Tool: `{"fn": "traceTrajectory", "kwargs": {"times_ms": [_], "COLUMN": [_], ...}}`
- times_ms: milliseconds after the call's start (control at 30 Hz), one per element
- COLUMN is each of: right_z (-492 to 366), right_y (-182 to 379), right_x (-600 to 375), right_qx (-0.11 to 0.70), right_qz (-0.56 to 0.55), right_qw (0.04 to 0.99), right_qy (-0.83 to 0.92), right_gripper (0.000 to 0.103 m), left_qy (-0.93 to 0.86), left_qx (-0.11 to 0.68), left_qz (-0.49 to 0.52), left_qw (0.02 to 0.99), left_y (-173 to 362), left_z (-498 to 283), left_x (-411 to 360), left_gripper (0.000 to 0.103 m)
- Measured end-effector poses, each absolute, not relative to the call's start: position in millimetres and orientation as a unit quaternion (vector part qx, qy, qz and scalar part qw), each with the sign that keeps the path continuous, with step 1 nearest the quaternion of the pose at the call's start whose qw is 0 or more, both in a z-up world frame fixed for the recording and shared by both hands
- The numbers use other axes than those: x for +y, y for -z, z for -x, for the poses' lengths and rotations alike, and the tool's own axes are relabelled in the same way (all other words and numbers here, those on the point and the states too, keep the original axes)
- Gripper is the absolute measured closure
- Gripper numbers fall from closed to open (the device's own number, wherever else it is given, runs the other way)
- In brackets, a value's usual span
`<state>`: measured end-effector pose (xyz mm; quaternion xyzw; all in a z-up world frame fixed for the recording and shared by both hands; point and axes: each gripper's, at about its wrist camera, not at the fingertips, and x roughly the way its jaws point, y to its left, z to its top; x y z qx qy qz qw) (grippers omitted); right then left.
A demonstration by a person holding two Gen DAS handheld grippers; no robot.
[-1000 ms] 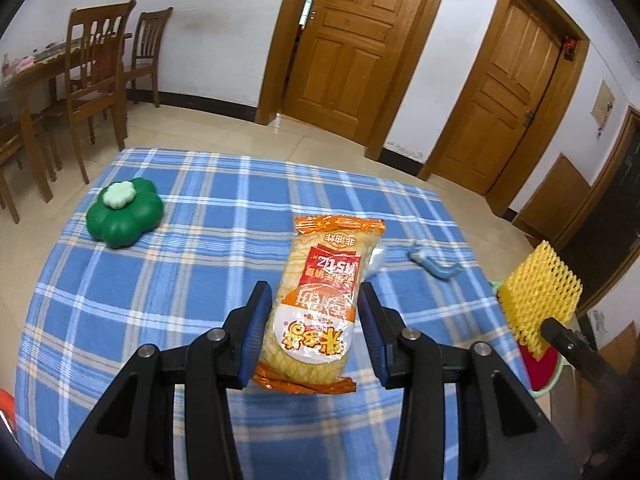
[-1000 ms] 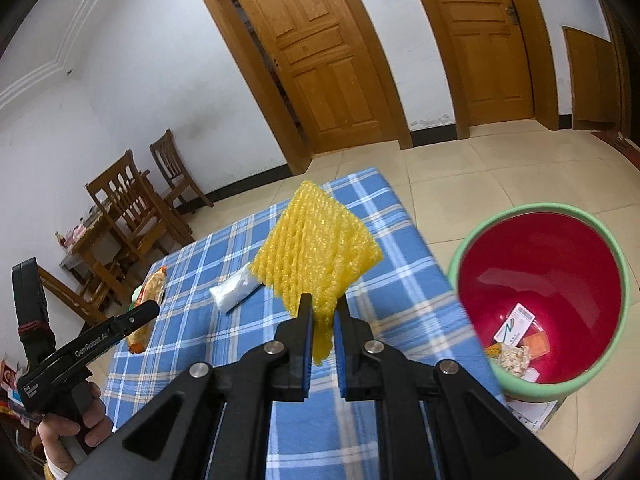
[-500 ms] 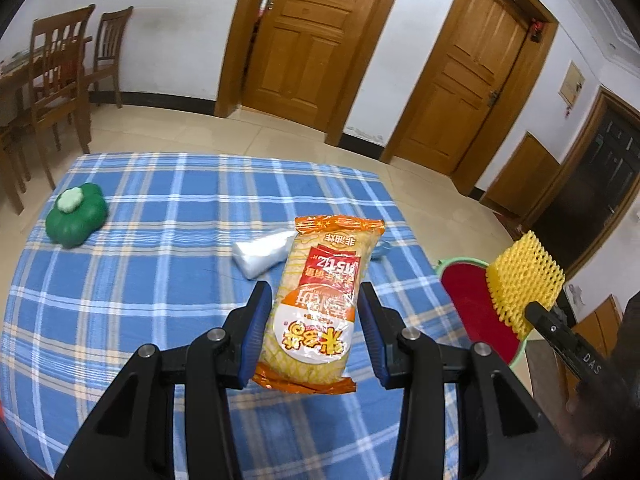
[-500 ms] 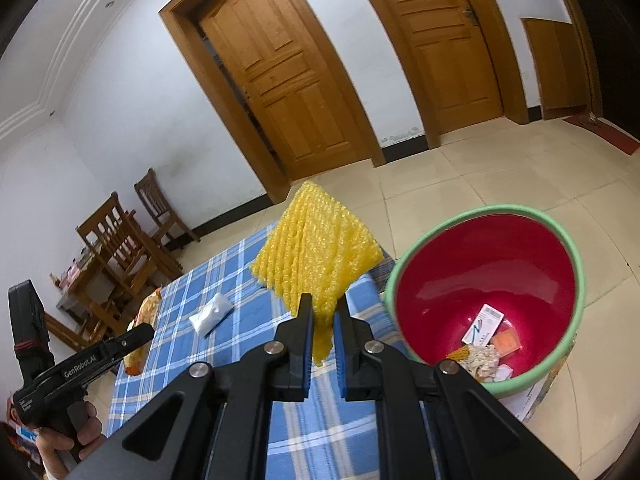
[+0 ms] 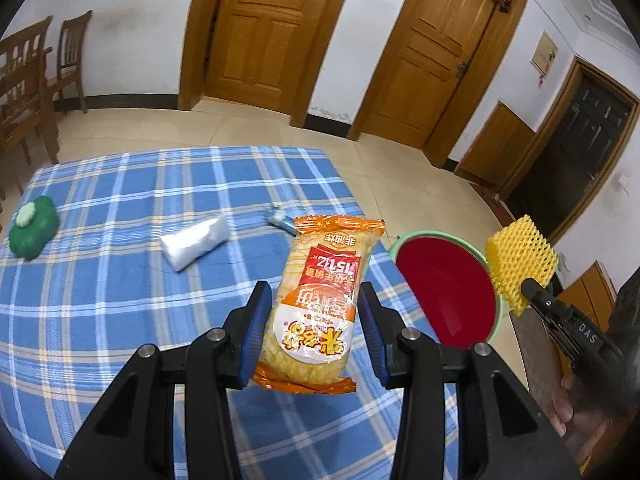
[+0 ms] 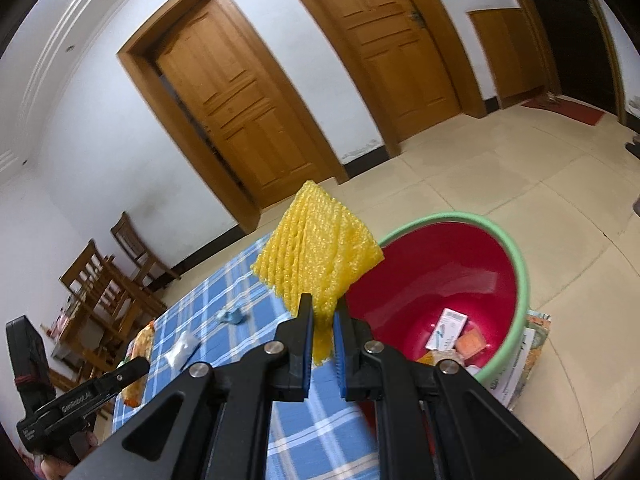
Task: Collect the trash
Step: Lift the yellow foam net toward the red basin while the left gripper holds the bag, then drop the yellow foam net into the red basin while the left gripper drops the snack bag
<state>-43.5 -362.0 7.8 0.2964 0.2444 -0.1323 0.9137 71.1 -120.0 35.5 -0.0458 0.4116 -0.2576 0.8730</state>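
While your left gripper [image 5: 311,330] clamps the orange plastic snack packet [image 5: 320,308] above the table, your right gripper [image 6: 323,328] pinches yellow foam netting [image 6: 316,264] beside the red bin [image 6: 440,280].

Black fingers [image 5: 256,332], blue pads, silver screws

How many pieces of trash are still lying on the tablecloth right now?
2: a white plastic packet near the middle of the tablecloth, and a small blue wrapper beyond it towards the far right edge. More may lie hidden behind the grippers.
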Motion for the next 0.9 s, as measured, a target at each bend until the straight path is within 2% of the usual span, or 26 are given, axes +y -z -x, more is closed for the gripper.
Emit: {"fn": "traceTrajectory", "kwargs": {"times_ms": [467,900], "right_z": [60,66], "right_y": [20,45], "right_x": [-413,-443], "right_qx": [0.259,0.283], "right_qz": [-0.342,-0.365], "right_qw": [0.882,0.859], "right_qy": [0.194,0.220], "right_gripper": [0.091,0.086], "left_qy": [0.302,0.337], "left_qx": [0.426,0.442], "left_qz": [0.002,-0.047], "left_qw": [0.853,0.830], "left_y": [-33,-21], "left_z": [-72,-70], "left_x": [-185,-247], "left_gripper": [0.059,0.059]}}
